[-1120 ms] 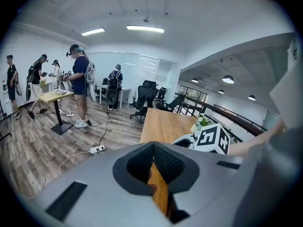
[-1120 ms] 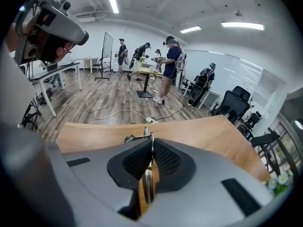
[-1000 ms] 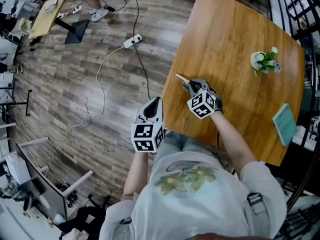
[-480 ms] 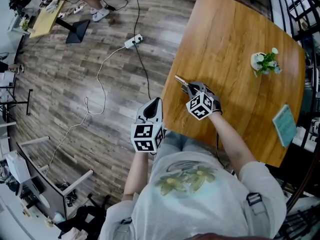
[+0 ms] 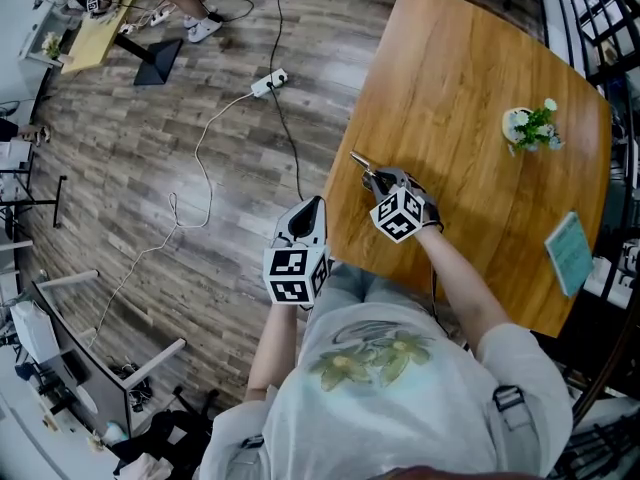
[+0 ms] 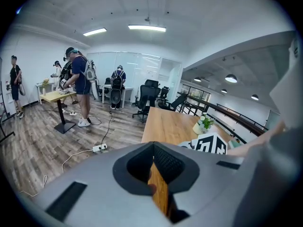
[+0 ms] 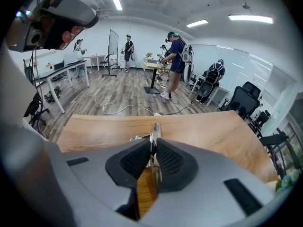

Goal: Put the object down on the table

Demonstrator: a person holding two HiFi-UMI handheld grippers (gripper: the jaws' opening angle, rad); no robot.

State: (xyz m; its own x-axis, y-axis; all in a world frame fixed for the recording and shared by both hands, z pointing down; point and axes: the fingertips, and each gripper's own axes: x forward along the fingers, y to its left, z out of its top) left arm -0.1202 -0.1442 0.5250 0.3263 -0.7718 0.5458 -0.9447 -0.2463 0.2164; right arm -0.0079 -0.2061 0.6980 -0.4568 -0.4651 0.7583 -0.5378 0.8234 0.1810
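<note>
A thin silvery metal object (image 5: 360, 160) lies low over the left edge of the round wooden table (image 5: 450, 68), pointing away from me. My right gripper (image 5: 375, 178) is at its near end. In the right gripper view the metal object (image 7: 154, 134) stands between the pads, close to the right one, with a sliver of table showing beside the left one. These jaws are opening. My left gripper (image 5: 312, 204) hangs off the table's left side over the floor, and its jaws (image 6: 154, 150) meet with nothing between them.
A small potted plant (image 5: 528, 123) stands at the table's far right and a teal book (image 5: 570, 248) lies near the right edge. A power strip (image 5: 267, 81) and white cable lie on the wood floor to the left. People and desks stand in the room beyond.
The right gripper and the metal object have shifted slightly toward me and left, staying by the table's edge. The left gripper has not moved.
</note>
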